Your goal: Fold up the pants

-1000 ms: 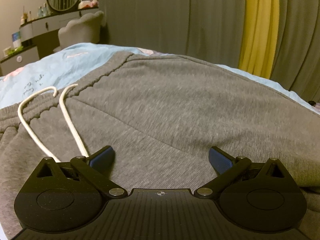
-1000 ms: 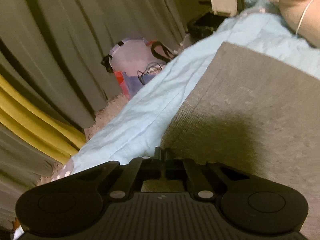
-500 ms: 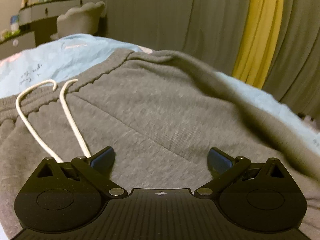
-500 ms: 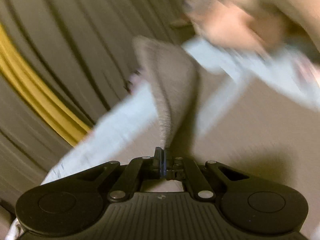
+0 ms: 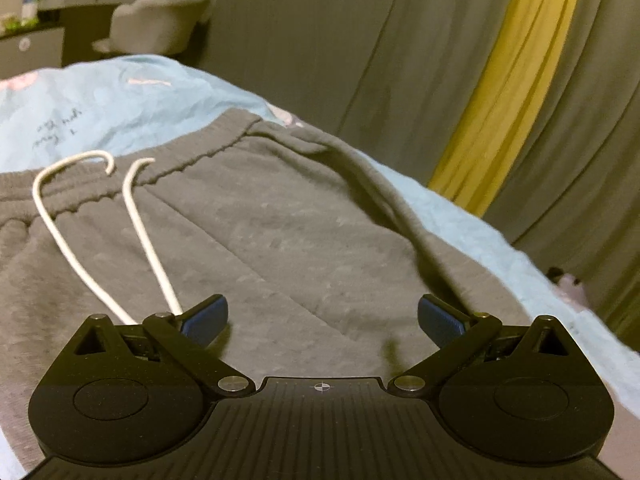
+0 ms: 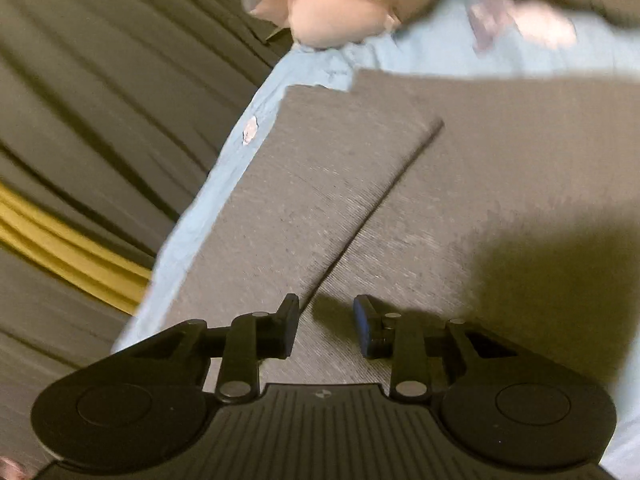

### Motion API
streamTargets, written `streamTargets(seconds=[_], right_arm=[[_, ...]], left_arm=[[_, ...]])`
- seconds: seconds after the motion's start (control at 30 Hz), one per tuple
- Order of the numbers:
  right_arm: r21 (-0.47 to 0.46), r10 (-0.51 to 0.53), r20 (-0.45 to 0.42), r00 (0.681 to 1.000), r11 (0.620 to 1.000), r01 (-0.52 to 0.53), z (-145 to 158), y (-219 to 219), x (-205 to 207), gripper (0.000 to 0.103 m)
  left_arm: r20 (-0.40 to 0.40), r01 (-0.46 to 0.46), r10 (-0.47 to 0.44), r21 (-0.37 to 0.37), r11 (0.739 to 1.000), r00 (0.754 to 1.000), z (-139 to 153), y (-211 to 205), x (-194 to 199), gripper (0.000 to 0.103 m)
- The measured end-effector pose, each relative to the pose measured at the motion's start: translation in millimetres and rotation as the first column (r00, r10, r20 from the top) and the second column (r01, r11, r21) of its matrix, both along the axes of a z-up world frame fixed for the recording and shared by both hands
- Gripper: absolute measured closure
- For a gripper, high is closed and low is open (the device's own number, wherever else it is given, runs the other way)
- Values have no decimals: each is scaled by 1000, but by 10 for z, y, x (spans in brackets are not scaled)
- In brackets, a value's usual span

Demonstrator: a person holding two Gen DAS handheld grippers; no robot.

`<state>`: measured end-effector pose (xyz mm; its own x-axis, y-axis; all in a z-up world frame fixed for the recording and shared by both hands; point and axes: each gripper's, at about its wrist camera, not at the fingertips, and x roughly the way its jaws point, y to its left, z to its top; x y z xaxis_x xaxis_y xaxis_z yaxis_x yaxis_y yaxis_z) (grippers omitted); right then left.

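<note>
Grey sweatpants (image 5: 280, 232) lie on a light blue bedsheet (image 5: 120, 100). Their waistband with a white drawstring (image 5: 148, 240) is at the left in the left wrist view. A fold ridge (image 5: 384, 196) runs down the right side. My left gripper (image 5: 322, 320) is wide open and empty, low over the cloth. In the right wrist view the pants (image 6: 500, 184) show a folded panel (image 6: 304, 184) lying flat with a straight edge. My right gripper (image 6: 326, 326) is open and empty just above that edge.
Grey curtains with a yellow strip (image 5: 512, 80) hang behind the bed. A dresser and a grey chair (image 5: 156, 20) stand at the far left. A person's hand (image 6: 340, 4) is blurred at the top of the right wrist view. The bed edge (image 6: 192, 216) runs along the left.
My right gripper was shut on the pants' edge and carried it over. It has now opened and let the cloth down flat. My left gripper stayed open and shifted slightly.
</note>
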<state>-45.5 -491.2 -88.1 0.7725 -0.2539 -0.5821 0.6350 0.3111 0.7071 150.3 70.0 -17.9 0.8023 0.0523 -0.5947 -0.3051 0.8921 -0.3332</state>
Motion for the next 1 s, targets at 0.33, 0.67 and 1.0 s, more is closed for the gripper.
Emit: streamTargets(seconds=[0.33,0.67,1.0], right_arm=[[85,1,140,990,996,-13,-159,-92,92,78],[111,-11,163,987,994,-8,-208,-57,-9,92],[95,-29,149,988,995,15,-174,-7,-20,97]], left_arm=[[50,146,-149,57,988,988,453,-99,711,0],[-156,113,-124,-79,990,980,72,205,1906,41],[-174,100,-131,-175,979,976,55,423,1984,94]])
